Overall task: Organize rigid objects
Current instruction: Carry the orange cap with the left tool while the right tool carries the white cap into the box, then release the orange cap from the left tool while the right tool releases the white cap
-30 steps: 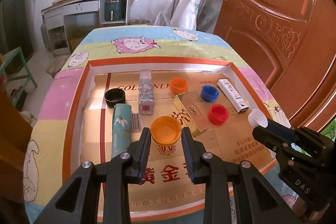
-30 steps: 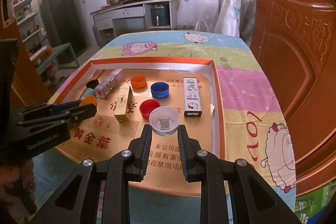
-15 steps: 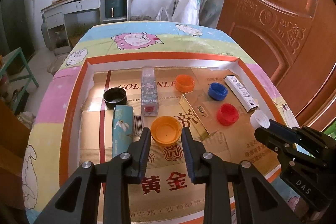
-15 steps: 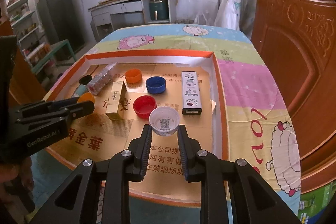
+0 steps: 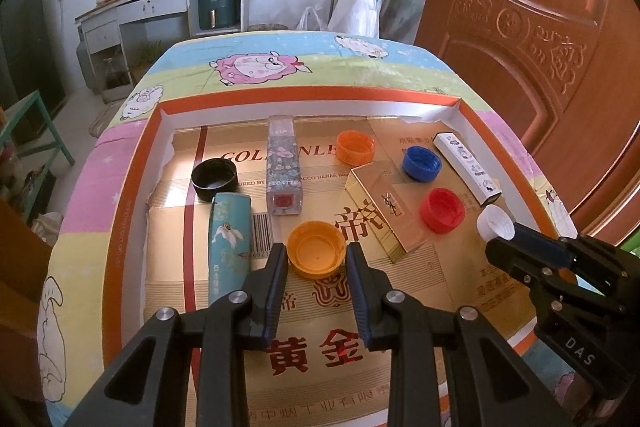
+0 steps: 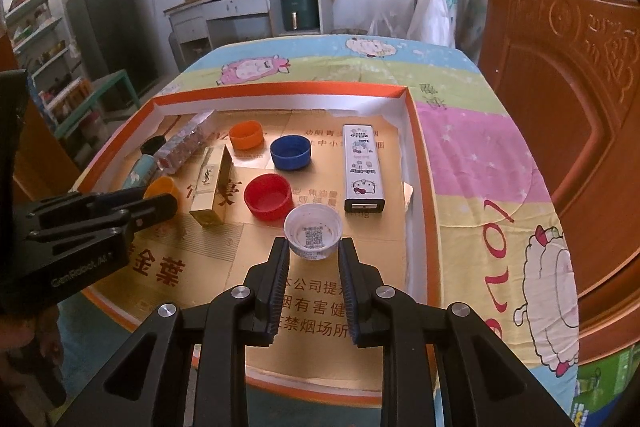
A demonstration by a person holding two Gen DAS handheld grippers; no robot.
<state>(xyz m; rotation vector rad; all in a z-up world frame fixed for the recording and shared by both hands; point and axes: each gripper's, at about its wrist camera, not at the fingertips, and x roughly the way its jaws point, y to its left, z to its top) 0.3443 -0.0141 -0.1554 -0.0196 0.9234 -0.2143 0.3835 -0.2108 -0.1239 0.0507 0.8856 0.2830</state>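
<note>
My left gripper (image 5: 316, 251) is shut on a yellow-orange cap (image 5: 317, 249) and holds it over the front middle of the orange-rimmed cardboard tray (image 5: 124, 203). My right gripper (image 6: 313, 246) is shut on a white cap (image 6: 313, 231) at the tray's front right; it also shows in the left wrist view (image 5: 495, 223). In the tray lie a red cap (image 5: 442, 209), a blue cap (image 5: 421, 164), an orange cap (image 5: 354, 146), a black cap (image 5: 213, 178), a gold box (image 5: 384, 211), a floral clear box (image 5: 283, 171), a teal box (image 5: 229, 243) and a white cartoon box (image 5: 467, 167).
The tray sits on a table with a cartoon sheep cloth (image 5: 260, 63). A brown wooden door (image 5: 532, 39) stands close on the right. A kitchen counter (image 5: 172, 3) stands behind the table, and a green stool (image 5: 28, 131) on the left.
Both grippers have drawn back and risen a little with their caps, so more of the tray shows. Nothing in the tray has moved.
</note>
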